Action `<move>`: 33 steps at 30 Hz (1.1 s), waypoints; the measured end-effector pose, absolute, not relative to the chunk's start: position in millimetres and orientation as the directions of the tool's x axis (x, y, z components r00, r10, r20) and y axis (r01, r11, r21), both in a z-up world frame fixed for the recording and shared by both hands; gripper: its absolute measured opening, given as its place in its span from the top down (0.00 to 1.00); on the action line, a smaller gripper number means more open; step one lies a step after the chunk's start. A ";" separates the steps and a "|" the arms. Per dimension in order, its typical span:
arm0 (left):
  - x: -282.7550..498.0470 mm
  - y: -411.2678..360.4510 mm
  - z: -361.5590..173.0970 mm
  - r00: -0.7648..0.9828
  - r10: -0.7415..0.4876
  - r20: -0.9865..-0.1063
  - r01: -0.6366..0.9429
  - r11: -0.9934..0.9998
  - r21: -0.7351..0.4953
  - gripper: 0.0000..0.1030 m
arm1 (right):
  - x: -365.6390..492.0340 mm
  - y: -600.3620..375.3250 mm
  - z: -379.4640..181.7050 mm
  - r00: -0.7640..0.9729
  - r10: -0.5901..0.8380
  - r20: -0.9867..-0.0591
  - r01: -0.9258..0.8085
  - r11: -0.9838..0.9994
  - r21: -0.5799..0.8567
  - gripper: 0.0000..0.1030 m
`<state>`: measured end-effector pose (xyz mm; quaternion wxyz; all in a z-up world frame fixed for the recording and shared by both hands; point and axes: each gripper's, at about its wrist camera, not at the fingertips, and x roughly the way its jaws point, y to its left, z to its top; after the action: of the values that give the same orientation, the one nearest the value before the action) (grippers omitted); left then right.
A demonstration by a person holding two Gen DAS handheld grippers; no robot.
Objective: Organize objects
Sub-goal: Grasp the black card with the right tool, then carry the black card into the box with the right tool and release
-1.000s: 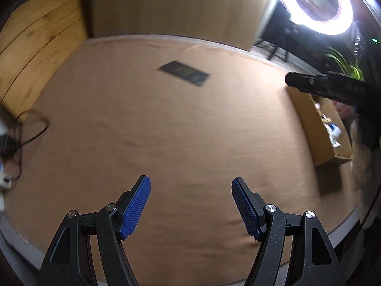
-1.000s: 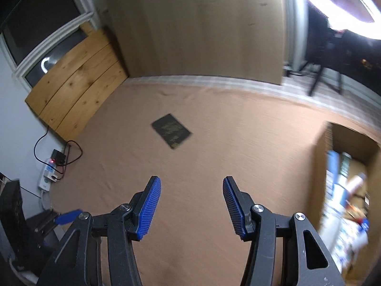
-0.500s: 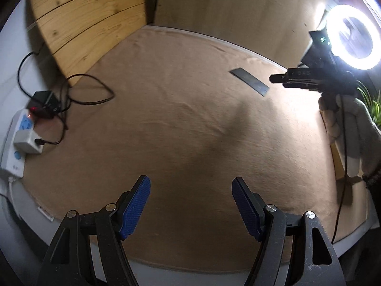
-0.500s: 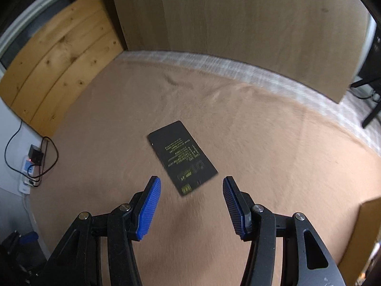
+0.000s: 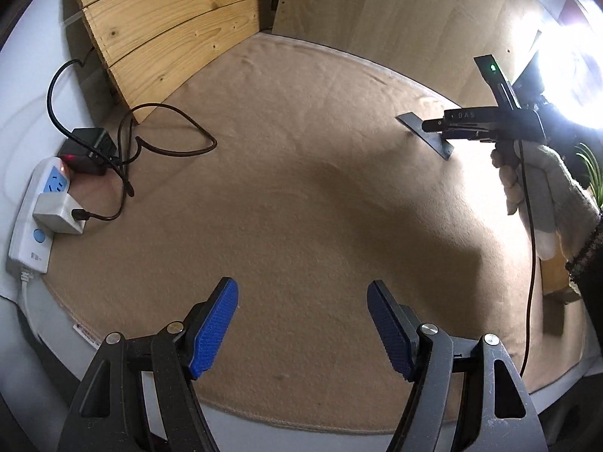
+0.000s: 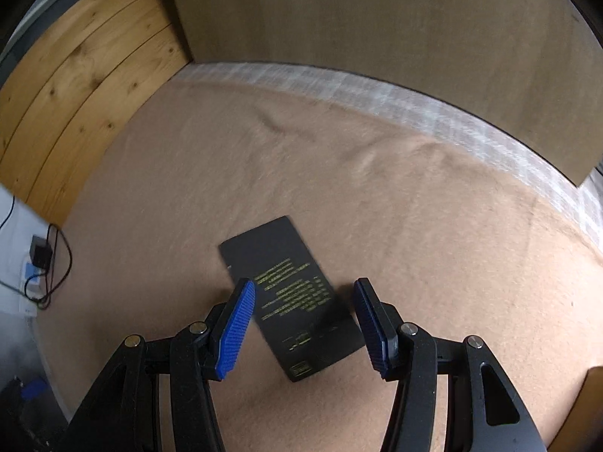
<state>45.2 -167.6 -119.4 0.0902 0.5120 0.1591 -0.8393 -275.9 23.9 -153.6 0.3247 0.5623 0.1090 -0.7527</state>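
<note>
Tan felt-like cloth covers the whole surface (image 6: 433, 226), which is backed by brown boards and pine planks (image 5: 169, 34) in the far left corner. Off the cloth's left edge a white power strip (image 5: 35, 226) lies with a black adapter and a loop of cable. A cardboard box edge (image 6: 593, 388) just shows at the right of the right wrist view.

The one loose thing on the cloth is a flat black card (image 6: 290, 293) with yellow print, lying face up and skewed to the gripper's line. The right gripper (image 6: 303, 329) hangs above its near end, jaws wide apart with a blue pad to either side of the card and nothing between them. Whether the pads touch the cloth I cannot tell. In the left wrist view the same card (image 5: 420, 128) shows as a thin dark strip beneath that gripper, held in a gloved hand (image 5: 542, 188).

The left gripper (image 5: 303, 327) is open just as wide, empty, over bare cloth well apart from the card.

This looks like the reach for the card. Being so thin and flat, it will likely need the pads brought right down to the cloth to catch an edge.
</note>
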 end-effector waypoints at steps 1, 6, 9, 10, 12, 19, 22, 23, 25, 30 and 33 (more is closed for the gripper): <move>44.5 -167.7 -119.4 -0.460 0.012 -0.888 0.316 -0.932 -0.176 0.28 | -273.1 20.7 -153.4 -0.140 -0.362 -0.922 0.625 -0.754 0.201 0.51; 39.4 -164.7 -119.1 -0.461 0.018 -0.887 0.315 -0.931 -0.182 0.28 | -252.1 4.6 -155.6 -0.174 -0.271 -0.947 0.715 -0.695 0.068 0.52; 36.0 -161.1 -118.0 -0.462 0.021 -0.887 0.309 -0.933 -0.183 0.28 | -240.6 -3.7 -157.3 -0.224 -0.226 -0.948 0.745 -0.667 -0.017 0.55; 35.0 -159.3 -117.1 -0.463 0.022 -0.886 0.305 -0.934 -0.183 0.28 | -242.0 -2.7 -156.8 -0.211 -0.231 -0.950 0.739 -0.674 -0.001 0.56; 34.4 -157.6 -115.8 -0.466 0.023 -0.885 0.302 -0.936 -0.183 0.28 | -241.6 -2.3 -156.6 -0.212 -0.227 -0.951 0.737 -0.676 -0.003 0.56; 31.8 -151.6 -108.8 -0.479 0.022 -0.878 0.289 -0.940 -0.182 0.28 | -228.7 14.9 -152.4 -0.225 -0.239 -0.945 0.705 -0.709 0.011 0.56; 27.4 -148.2 -106.8 -0.483 0.025 -0.875 0.279 -0.943 -0.181 0.28 | -219.2 34.2 -144.3 -0.233 -0.272 -0.934 0.676 -0.735 0.045 0.56; 25.3 -146.2 -106.0 -0.486 0.027 -0.874 0.273 -0.945 -0.181 0.28 | -217.0 40.2 -140.1 -0.236 -0.283 -0.930 0.663 -0.746 0.059 0.56; 20.6 -141.6 -104.6 -0.490 0.033 -0.871 0.257 -0.949 -0.181 0.28 | -207.6 61.1 -128.7 -0.253 -0.308 -0.917 0.634 -0.769 0.084 0.56; 6.7 -121.2 -100.4 -0.501 0.066 -0.863 0.201 -0.961 -0.190 0.28 | -185.3 110.2 -101.5 -0.315 -0.333 -0.889 0.554 -0.825 0.113 0.56; -2.8 -105.5 -99.3 -0.501 0.085 -0.861 0.162 -0.968 -0.190 0.28 | -173.1 144.4 -86.0 -0.371 -0.315 -0.874 0.494 -0.864 0.101 0.56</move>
<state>-2.8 -105.5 -99.3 0.0227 0.4988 0.1239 -0.8575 -173.1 144.4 -86.0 0.2455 0.5042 0.0889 -0.8232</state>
